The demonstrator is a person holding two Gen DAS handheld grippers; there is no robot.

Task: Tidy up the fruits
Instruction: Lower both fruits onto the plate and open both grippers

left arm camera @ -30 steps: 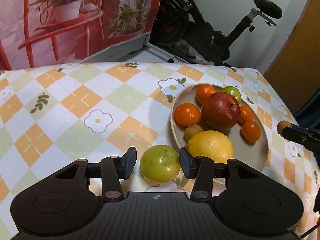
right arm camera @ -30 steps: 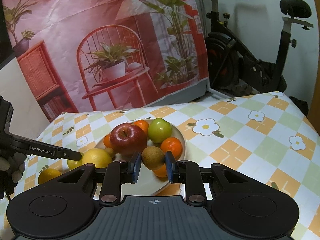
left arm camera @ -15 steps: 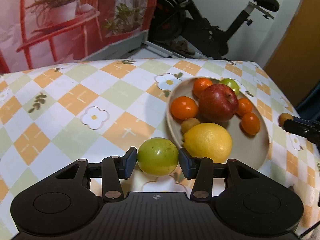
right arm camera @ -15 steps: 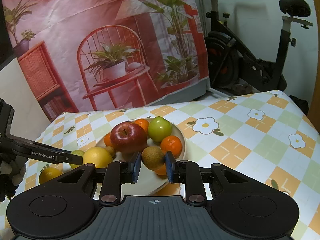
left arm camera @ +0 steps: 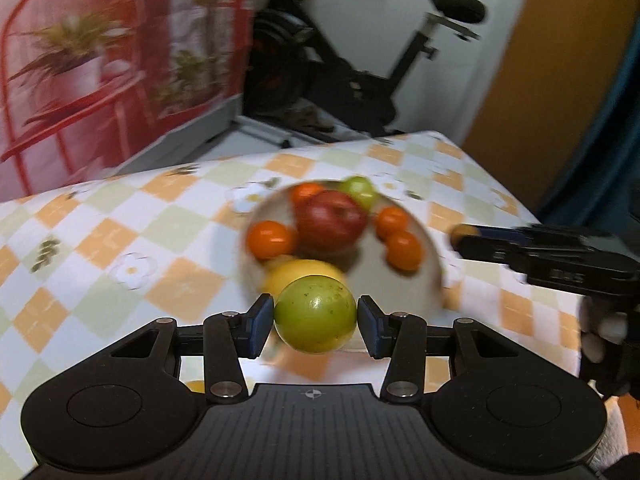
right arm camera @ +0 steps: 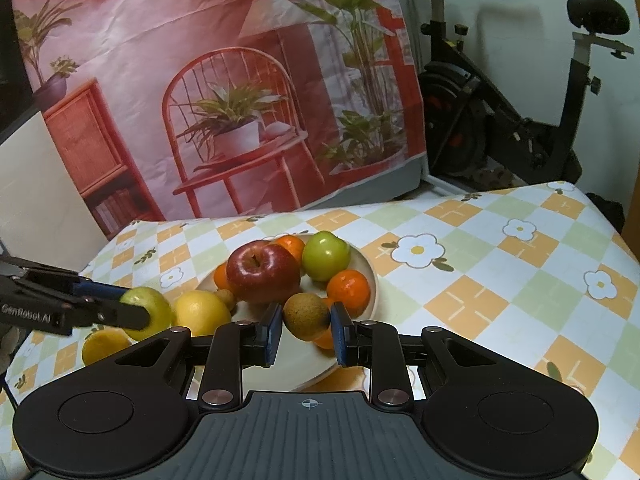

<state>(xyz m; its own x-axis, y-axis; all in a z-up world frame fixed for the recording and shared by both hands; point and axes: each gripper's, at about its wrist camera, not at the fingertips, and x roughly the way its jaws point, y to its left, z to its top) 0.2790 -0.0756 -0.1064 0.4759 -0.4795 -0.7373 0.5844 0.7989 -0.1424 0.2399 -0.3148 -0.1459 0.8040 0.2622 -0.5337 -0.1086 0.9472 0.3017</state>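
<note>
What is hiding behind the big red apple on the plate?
Behind the shiny red apple peek an orange mandarin and a smooth green apple. Anything lower behind it stays covered.

white lettering "genrobot.ai" along the side of the left gripper (right arm camera: 150, 314), right wrist view

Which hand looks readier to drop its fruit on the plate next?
Probably the right: its hand-held gripper already holds the brown fruit over the plate. The left one grips its green fruit short of it.
</note>
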